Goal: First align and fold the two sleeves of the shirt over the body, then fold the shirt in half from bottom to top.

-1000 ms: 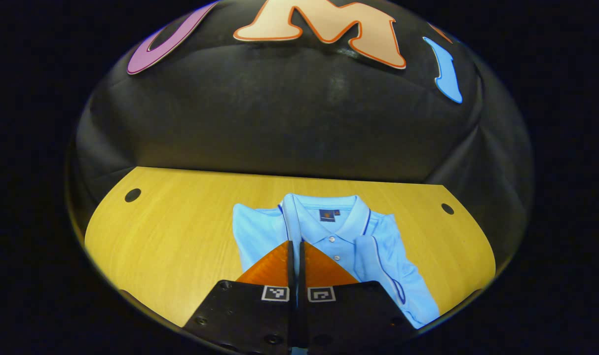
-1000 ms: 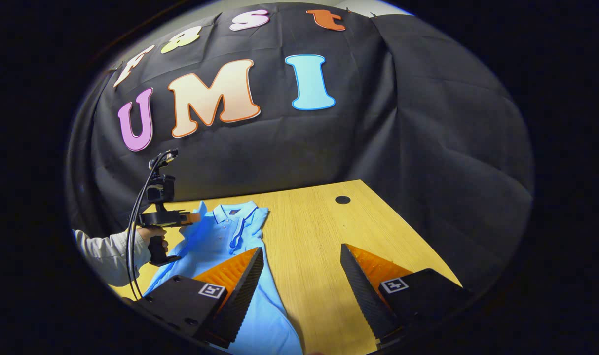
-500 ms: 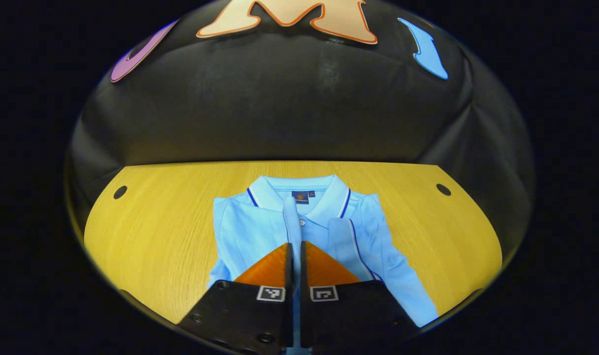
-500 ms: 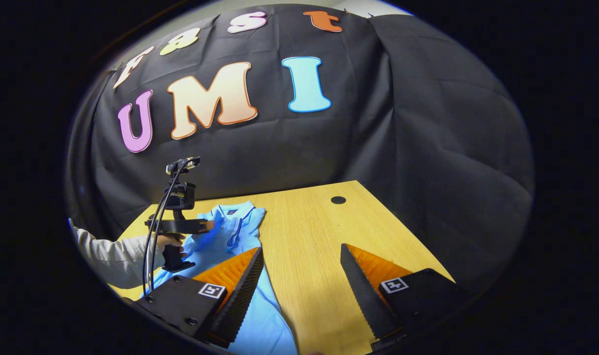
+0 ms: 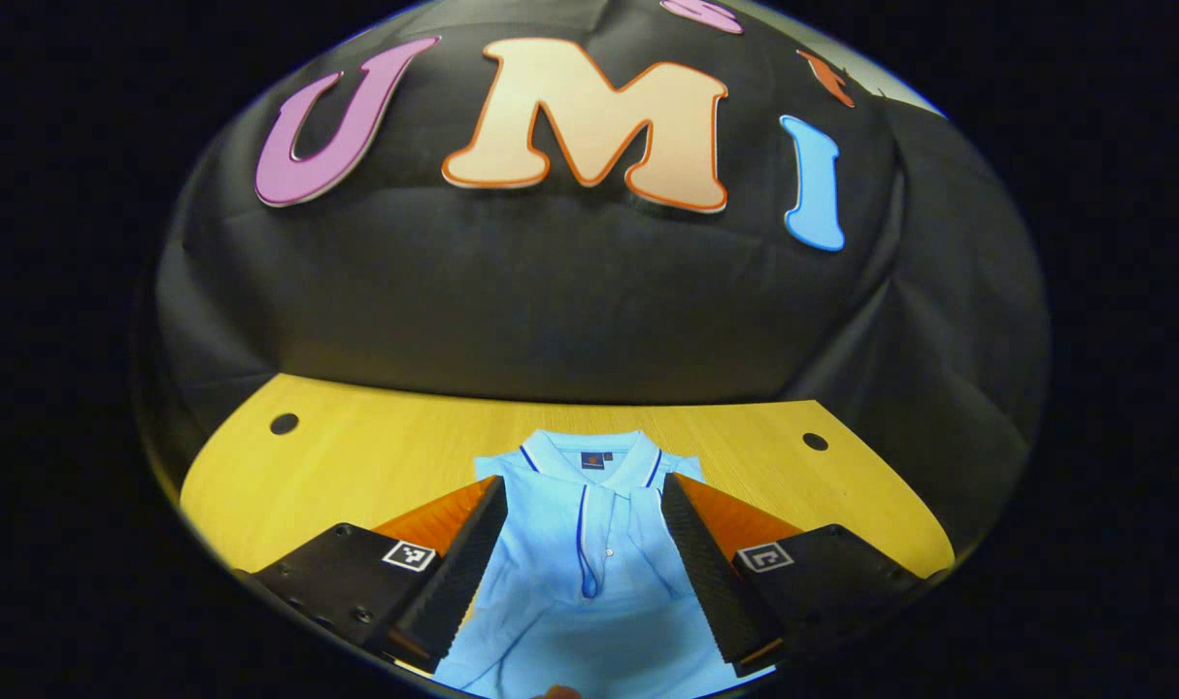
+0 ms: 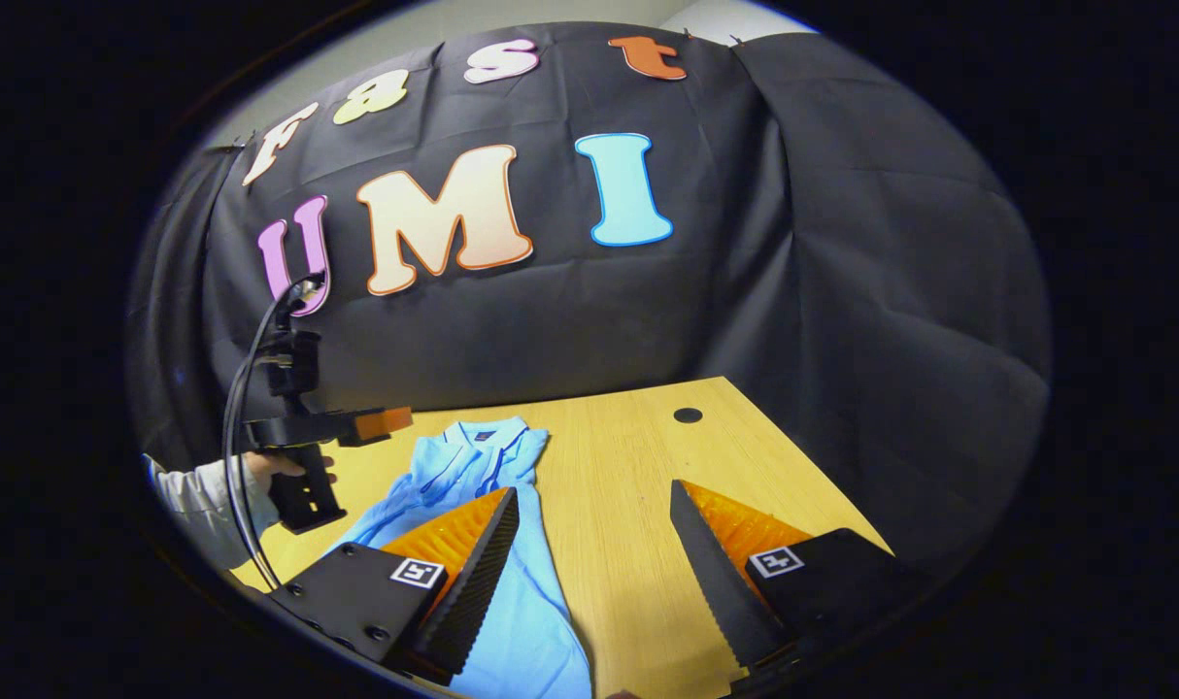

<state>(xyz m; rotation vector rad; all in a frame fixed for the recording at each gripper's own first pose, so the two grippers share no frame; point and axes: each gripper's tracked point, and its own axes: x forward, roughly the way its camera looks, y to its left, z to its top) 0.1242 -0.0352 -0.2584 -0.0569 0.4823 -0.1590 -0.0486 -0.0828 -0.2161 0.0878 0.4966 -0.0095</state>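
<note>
The shirt (image 5: 589, 553) lay flat on the worktop (image 5: 376, 456), sleeves folded in. Both the left gripper (image 5: 582, 563) and right gripper (image 6: 594, 573) were released; each should pinch a bottom hem corner evenly.

Right gripper (image 6: 594, 544) jaws spread above table (image 6: 638, 466); shirt (image 6: 512, 544) lies left.

The polo shirt (image 5: 589, 553) lies on the table (image 5: 376, 456), collar (image 5: 589, 454) toward the far wall, a hole (image 5: 284, 423) in each far corner.
</note>
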